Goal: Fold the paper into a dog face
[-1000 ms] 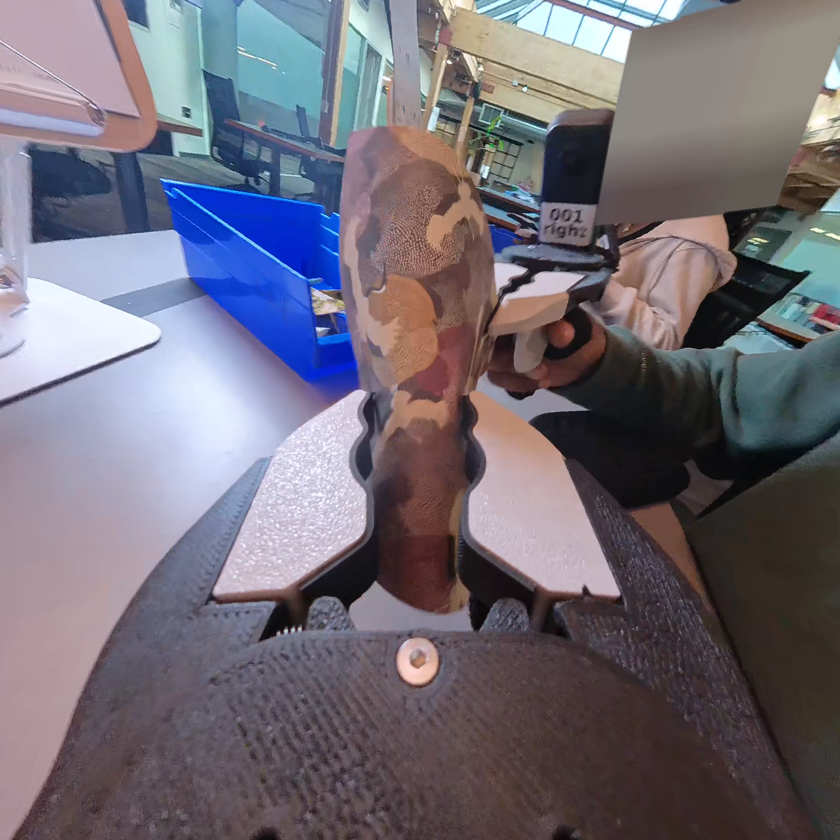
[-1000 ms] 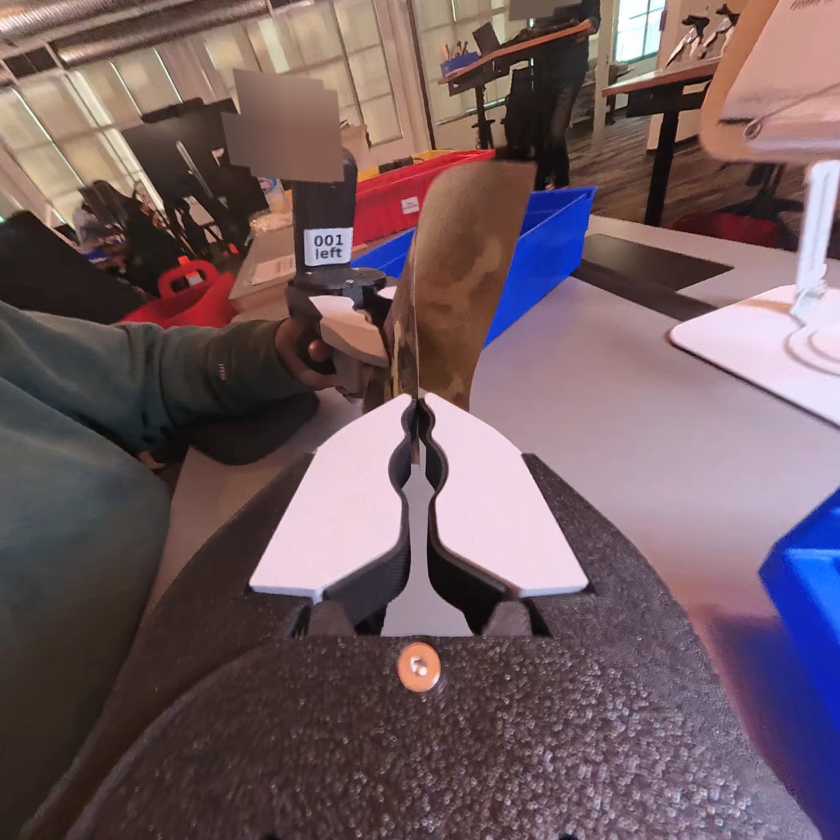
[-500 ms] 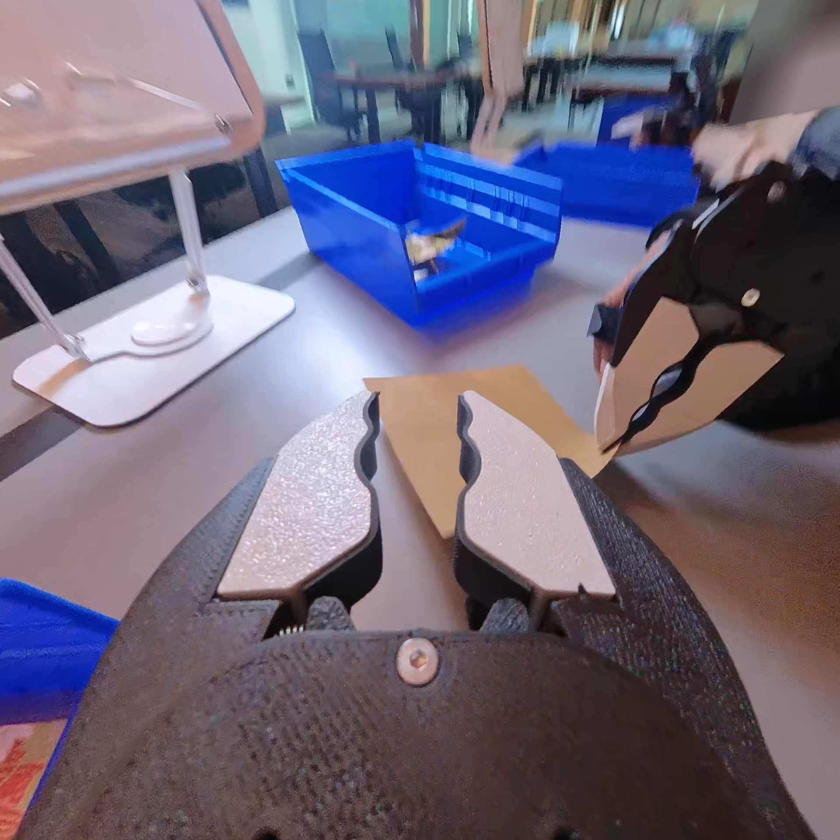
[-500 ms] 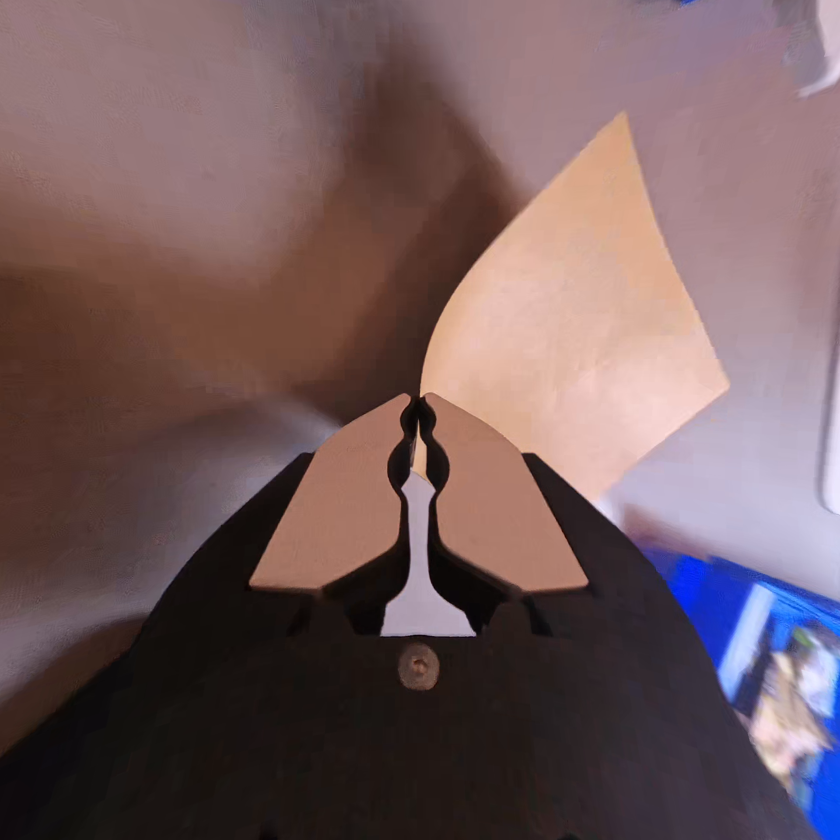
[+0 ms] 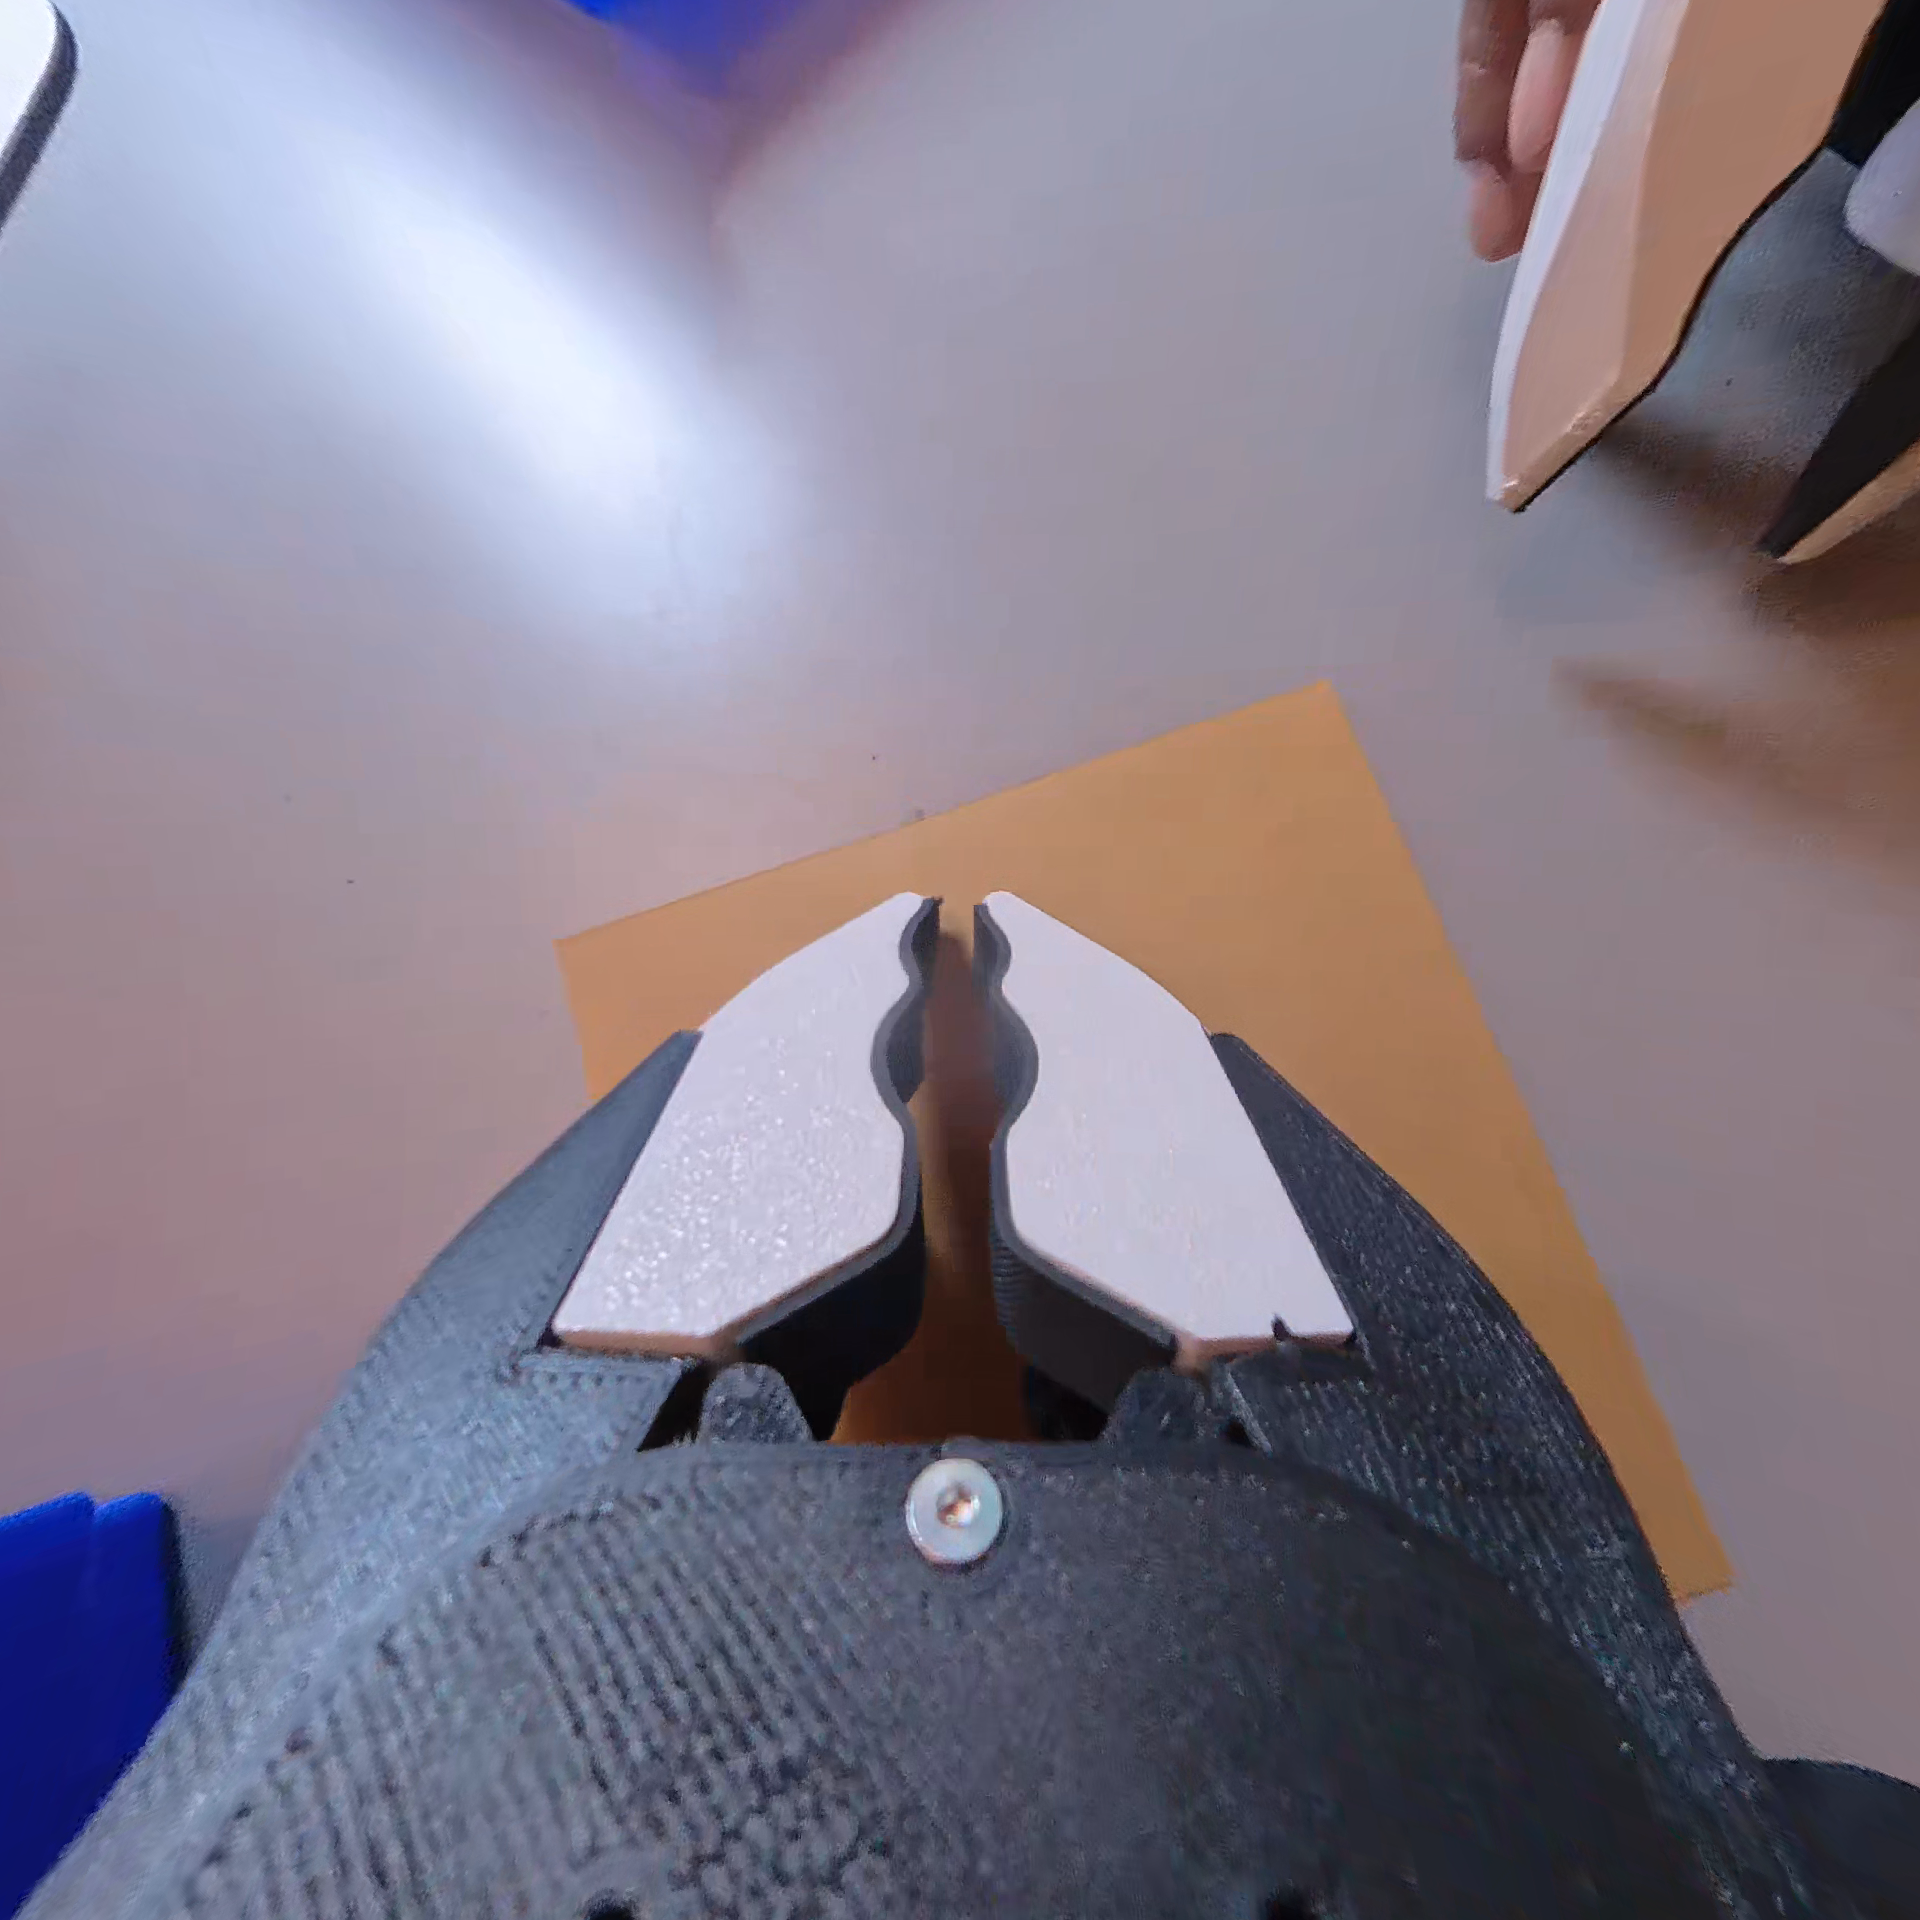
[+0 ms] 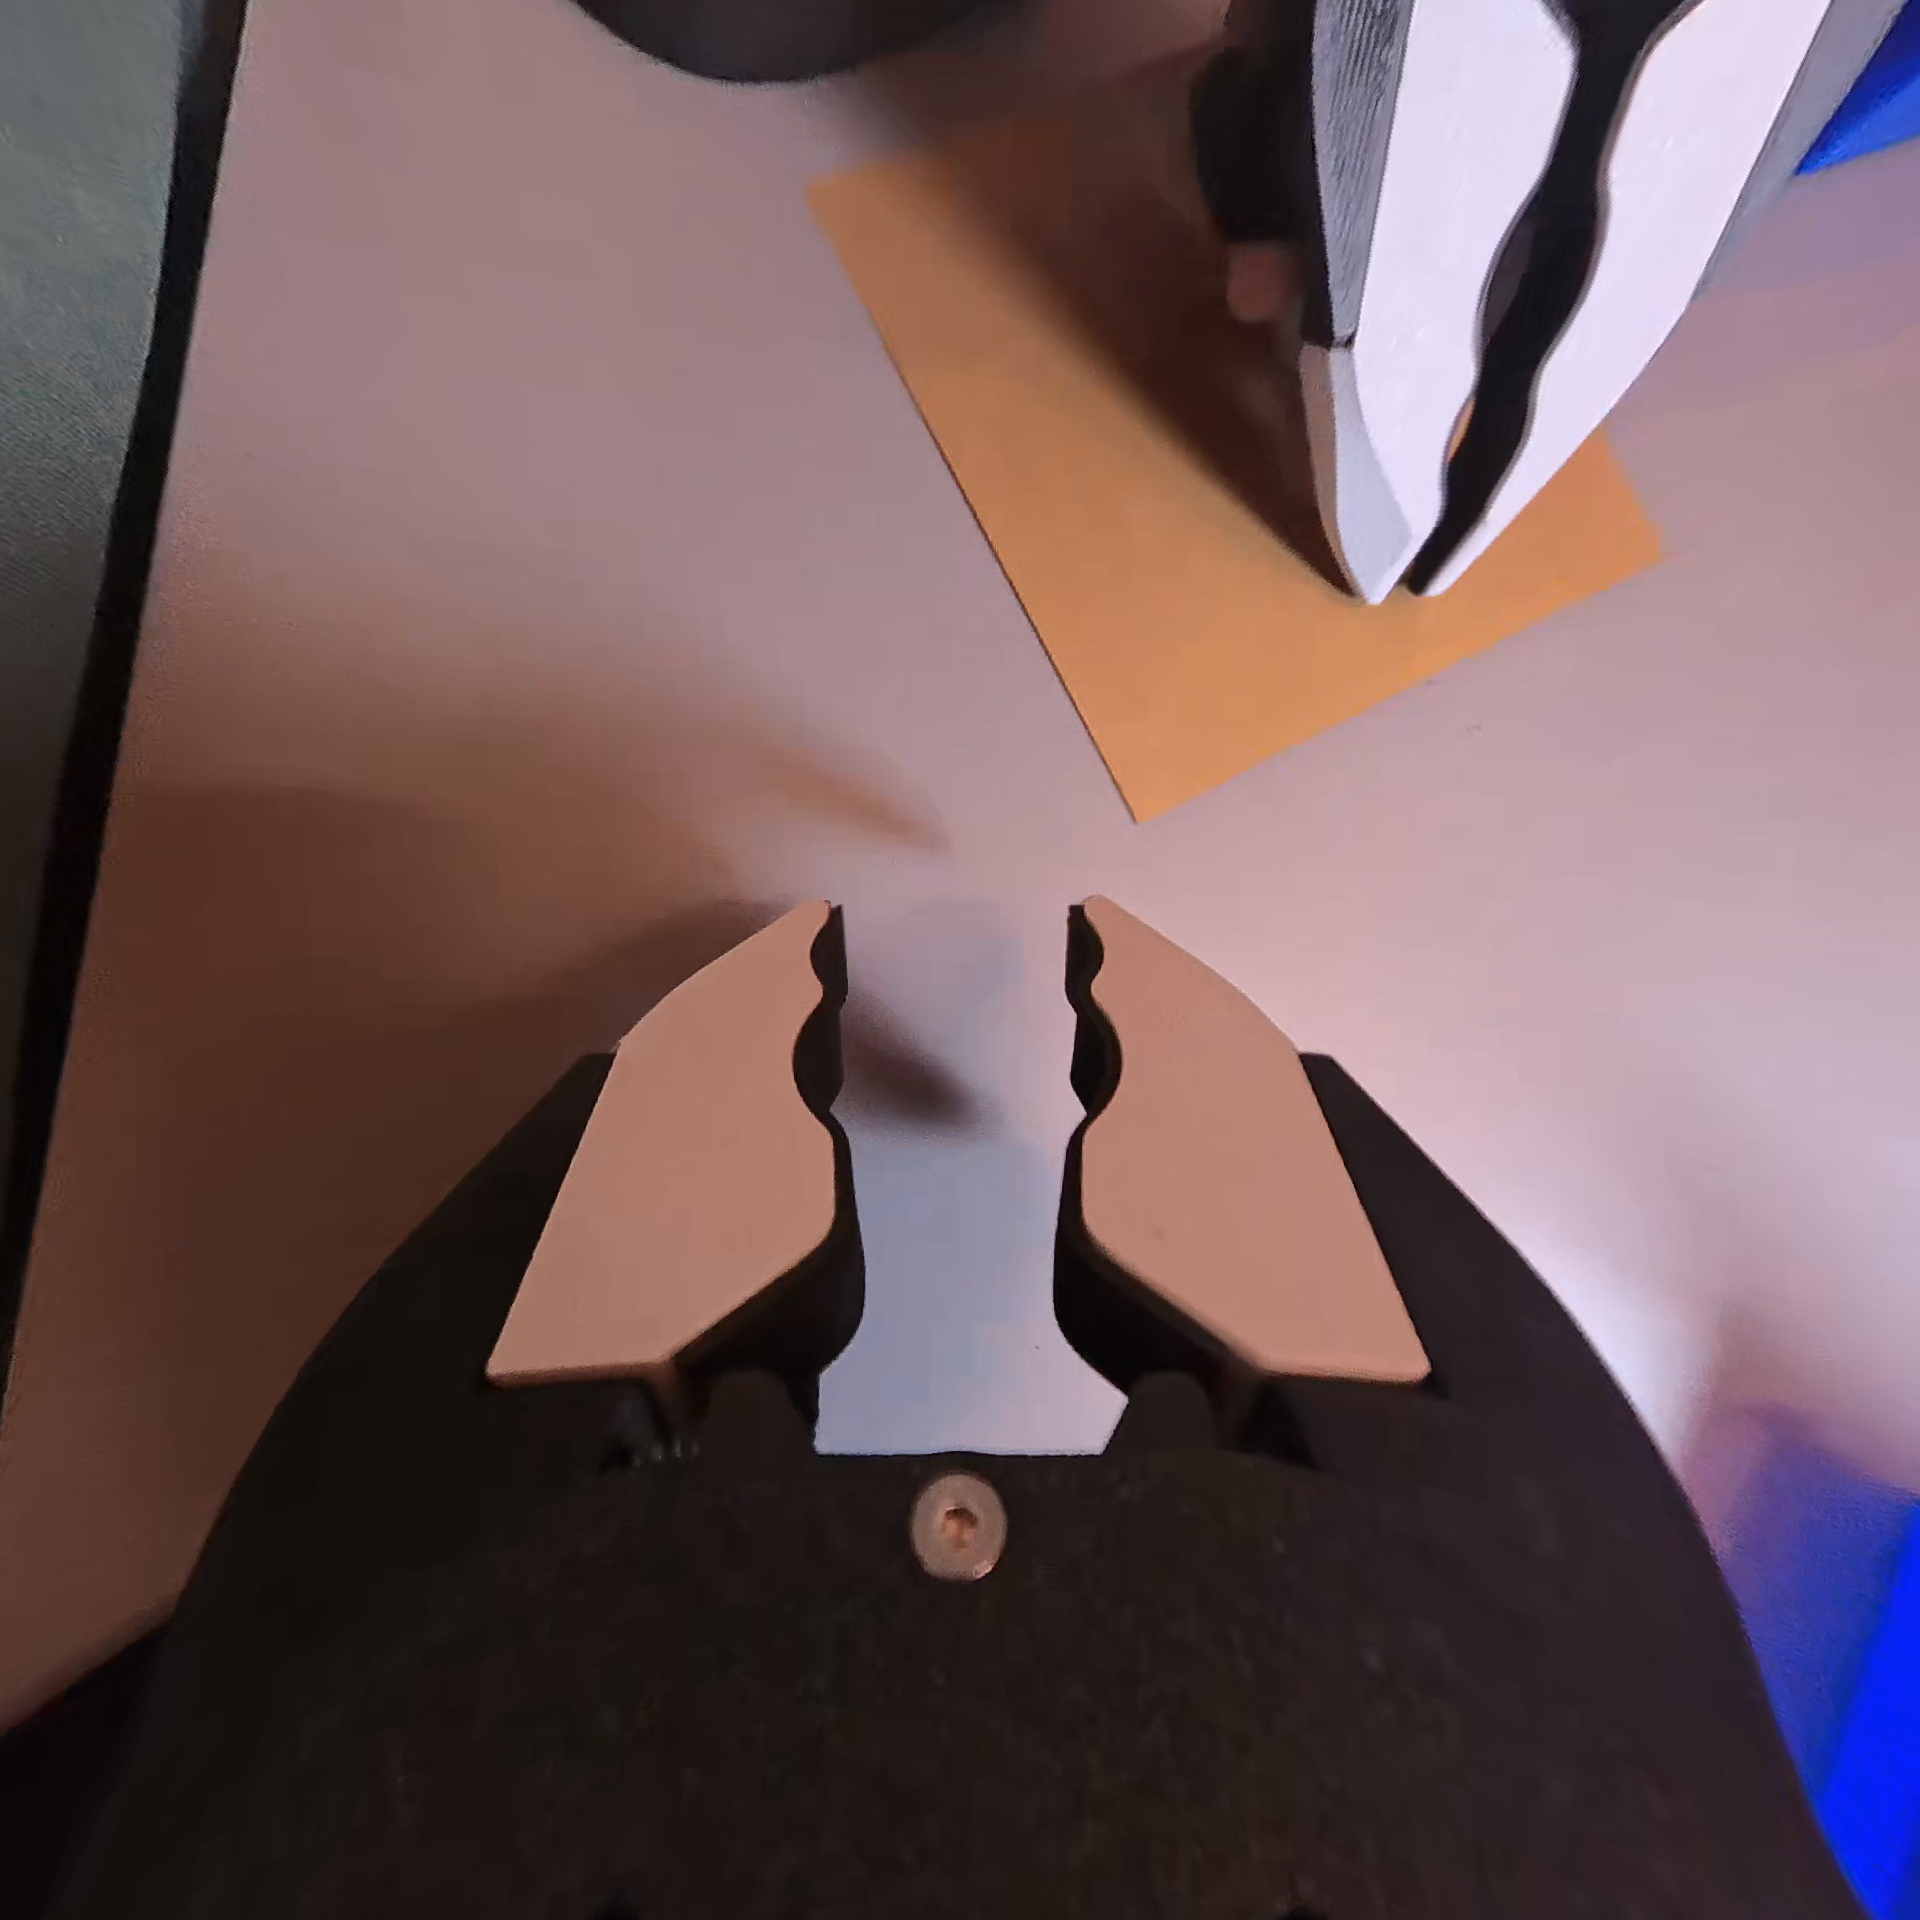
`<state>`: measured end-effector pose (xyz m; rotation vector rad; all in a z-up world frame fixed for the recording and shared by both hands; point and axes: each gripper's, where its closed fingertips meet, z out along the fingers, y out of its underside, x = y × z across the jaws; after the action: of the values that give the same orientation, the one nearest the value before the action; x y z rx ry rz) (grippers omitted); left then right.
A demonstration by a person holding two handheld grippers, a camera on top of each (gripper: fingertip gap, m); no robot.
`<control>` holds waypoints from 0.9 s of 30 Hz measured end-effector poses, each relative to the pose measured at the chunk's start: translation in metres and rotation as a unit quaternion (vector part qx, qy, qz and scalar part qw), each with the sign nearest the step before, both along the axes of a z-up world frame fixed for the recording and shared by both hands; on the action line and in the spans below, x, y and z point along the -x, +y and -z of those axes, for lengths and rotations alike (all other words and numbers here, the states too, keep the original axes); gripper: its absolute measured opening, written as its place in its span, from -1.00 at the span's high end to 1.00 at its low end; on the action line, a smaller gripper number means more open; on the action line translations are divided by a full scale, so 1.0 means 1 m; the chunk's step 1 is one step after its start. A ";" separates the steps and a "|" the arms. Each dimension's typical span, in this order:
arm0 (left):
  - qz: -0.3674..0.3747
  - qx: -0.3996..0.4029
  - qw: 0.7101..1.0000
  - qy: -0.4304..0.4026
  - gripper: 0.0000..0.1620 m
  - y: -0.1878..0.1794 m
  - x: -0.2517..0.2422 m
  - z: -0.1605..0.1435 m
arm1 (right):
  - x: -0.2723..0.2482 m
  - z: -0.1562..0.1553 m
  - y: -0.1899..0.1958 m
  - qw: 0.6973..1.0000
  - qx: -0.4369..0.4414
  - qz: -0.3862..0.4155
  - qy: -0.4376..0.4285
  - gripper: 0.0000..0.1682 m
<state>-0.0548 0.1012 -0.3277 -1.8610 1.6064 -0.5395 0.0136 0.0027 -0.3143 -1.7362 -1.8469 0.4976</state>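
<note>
The paper (image 5: 1299, 935) lies flat on the grey table with its plain orange-tan side up; it also shows in the right wrist view (image 6: 1195, 582). My left gripper (image 5: 956, 914) points down over the paper's middle, its jaws drawn together to a narrow slit with nothing between them. In the right wrist view the left gripper (image 6: 1397, 592) has its tips at the paper's near edge. My right gripper (image 6: 956, 914) is open and empty over bare table, just short of the paper's near corner. It shows at the top right of the left wrist view (image 5: 1642, 525).
A blue bin (image 5: 73, 1662) is at my lower left, and blue bin edges (image 6: 1870, 1662) show at the right. A white stand base (image 5: 21, 104) is at the far left. The table's dark edge (image 6: 156, 520) and a green sleeve (image 6: 62, 416) run down the left. Between my left fingertips and the white stand base (image 5: 21, 104) there is roughly 30 centimetres.
Both grippers have let go of the paper, which was held upright between them and now lies flat, plain side up. The left gripper narrowed over it; the right opened and drew back.
</note>
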 end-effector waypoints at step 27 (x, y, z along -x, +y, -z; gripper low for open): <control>0.100 0.031 0.993 0.054 0.63 -0.033 0.020 -0.001 | -0.016 0.009 0.042 0.993 0.072 0.064 -0.074 0.29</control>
<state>-0.0753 0.0687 -0.3264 -1.8102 1.8812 -0.5890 0.0292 0.0444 -0.3231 -2.0217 -1.8222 0.4721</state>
